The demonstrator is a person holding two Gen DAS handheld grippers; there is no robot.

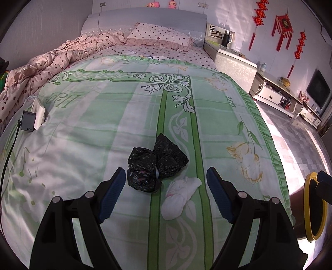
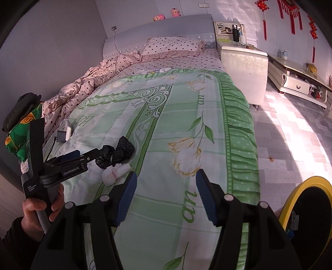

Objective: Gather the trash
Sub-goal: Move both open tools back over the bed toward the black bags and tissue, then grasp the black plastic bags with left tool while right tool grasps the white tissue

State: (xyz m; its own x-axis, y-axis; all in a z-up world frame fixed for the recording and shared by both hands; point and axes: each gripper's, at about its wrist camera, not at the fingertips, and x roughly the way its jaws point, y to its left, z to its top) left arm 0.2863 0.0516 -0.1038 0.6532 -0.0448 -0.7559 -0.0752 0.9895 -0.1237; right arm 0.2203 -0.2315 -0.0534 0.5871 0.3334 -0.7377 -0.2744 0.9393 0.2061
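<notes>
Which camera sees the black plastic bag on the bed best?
The left wrist view. There the black plastic bag lies close and whole, just ahead of the open left gripper, beside the crumpled white tissue. In the right wrist view it is smaller, far left, partly hidden behind the left gripper.

On the green bedspread [image 1: 116,108]: one knotted black trash bag [image 1: 154,164], one crumpled white tissue [image 1: 179,196], one grey charger [image 1: 28,123]. One spotted pillow [image 1: 159,36] and two pink plush toys [image 1: 152,4] sit at the headboard; one yellow-rimmed bin [image 2: 311,209] stands bedside.
</notes>
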